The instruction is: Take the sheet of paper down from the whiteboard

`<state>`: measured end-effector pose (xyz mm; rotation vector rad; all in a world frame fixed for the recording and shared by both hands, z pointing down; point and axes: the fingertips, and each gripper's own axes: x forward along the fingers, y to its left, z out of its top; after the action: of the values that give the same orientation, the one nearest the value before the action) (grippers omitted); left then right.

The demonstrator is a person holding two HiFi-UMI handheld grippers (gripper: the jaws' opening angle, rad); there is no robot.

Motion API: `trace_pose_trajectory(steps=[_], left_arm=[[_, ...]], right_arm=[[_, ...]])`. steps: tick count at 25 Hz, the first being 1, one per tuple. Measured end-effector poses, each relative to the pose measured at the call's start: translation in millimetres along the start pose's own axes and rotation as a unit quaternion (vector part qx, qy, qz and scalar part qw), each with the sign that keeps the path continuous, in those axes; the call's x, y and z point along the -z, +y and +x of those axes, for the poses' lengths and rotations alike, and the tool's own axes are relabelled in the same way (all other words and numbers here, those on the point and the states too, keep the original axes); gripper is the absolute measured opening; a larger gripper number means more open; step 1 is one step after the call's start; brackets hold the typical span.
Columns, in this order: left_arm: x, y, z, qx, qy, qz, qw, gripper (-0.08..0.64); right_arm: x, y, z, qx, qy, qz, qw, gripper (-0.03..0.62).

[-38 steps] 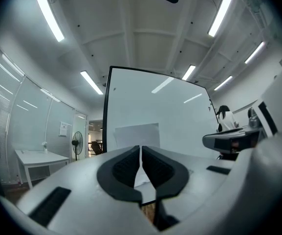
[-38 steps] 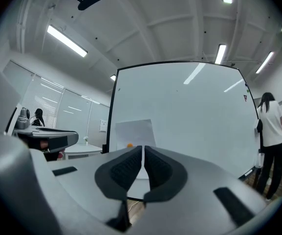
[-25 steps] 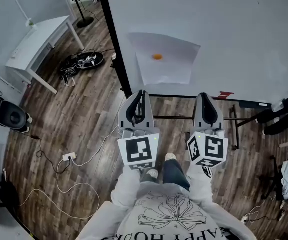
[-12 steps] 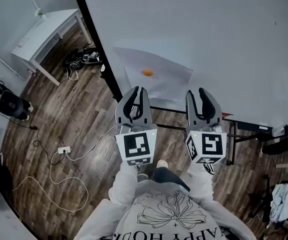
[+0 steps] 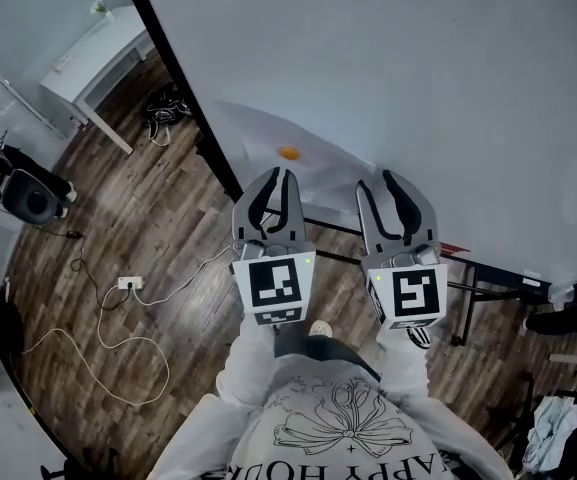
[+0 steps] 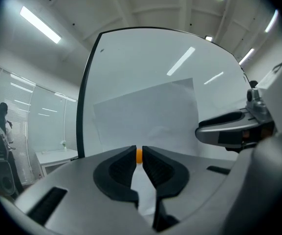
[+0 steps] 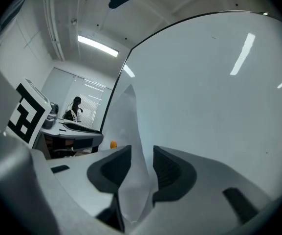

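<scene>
Thin white sheet of paper (image 6: pixel 145 116) pinned on the glossy white whiteboard (image 5: pixel 418 68) by a small round orange magnet (image 5: pixel 288 153). Left gripper (image 5: pixel 281 173) closed, aimed straight at that magnet. Right gripper (image 5: pixel 374 180) opening, sheet's edge between its jaws, unpressed. Likely tearing if tugged while pinned; likely dropping if unpinned before clamping.

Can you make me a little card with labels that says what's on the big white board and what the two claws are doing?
Board: whiteboard, standing upright
On it: sheet of paper, held by an orange magnet
Paper edge: one side lifts off the board
Left: left claw shut, holding nothing, tips aimed at the magnet
Right: right claw opening, the loose paper edge between its jaws, not pinched
Job: paper not yet down
</scene>
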<state>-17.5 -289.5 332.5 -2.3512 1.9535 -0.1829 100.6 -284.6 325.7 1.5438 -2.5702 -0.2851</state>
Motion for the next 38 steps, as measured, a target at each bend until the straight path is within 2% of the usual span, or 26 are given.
trace_pose_trajectory(steps=[5, 7, 9, 11, 19, 30, 38], left_arm=[[2.6, 0.0, 10.1, 0.002, 0.006, 0.007, 1.0, 0.018], [4.0, 1.4, 13.7, 0.006, 0.008, 0.008, 0.9999, 0.021], [5.8, 2.6, 17.2, 0.014, 0.011, 0.007, 0.9998, 0.073], [7.5, 3.9, 20.8, 0.022, 0.015, 0.008, 0.9996, 0.098], [14.4, 3.1, 38.1, 0.037, 0.031, 0.014, 0.9987, 0.145], [23.0, 2.4, 47.0, 0.034, 0.051, 0.0, 0.9981, 0.129], [22.7, 2.4, 47.1, 0.046, 0.047, -0.024, 0.9976, 0.117]], right_arm=[[-6.6, 3.3, 12.9, -0.014, -0.006, -0.007, 1.0, 0.122], [-6.1, 1.3, 16.8, -0.014, -0.007, -0.009, 1.0, 0.073], [-4.2, -1.0, 20.3, -0.012, -0.009, -0.003, 1.0, 0.015], [-3.2, -3.2, 23.4, -0.009, -0.007, 0.011, 1.0, 0.005], [-4.5, -9.3, 29.2, 0.009, 0.003, 0.022, 1.0, 0.003], [-3.4, -9.1, 29.1, 0.02, 0.006, 0.025, 0.999, 0.003], [-5.7, -10.0, 29.2, 0.031, 0.009, 0.034, 0.999, 0.003]])
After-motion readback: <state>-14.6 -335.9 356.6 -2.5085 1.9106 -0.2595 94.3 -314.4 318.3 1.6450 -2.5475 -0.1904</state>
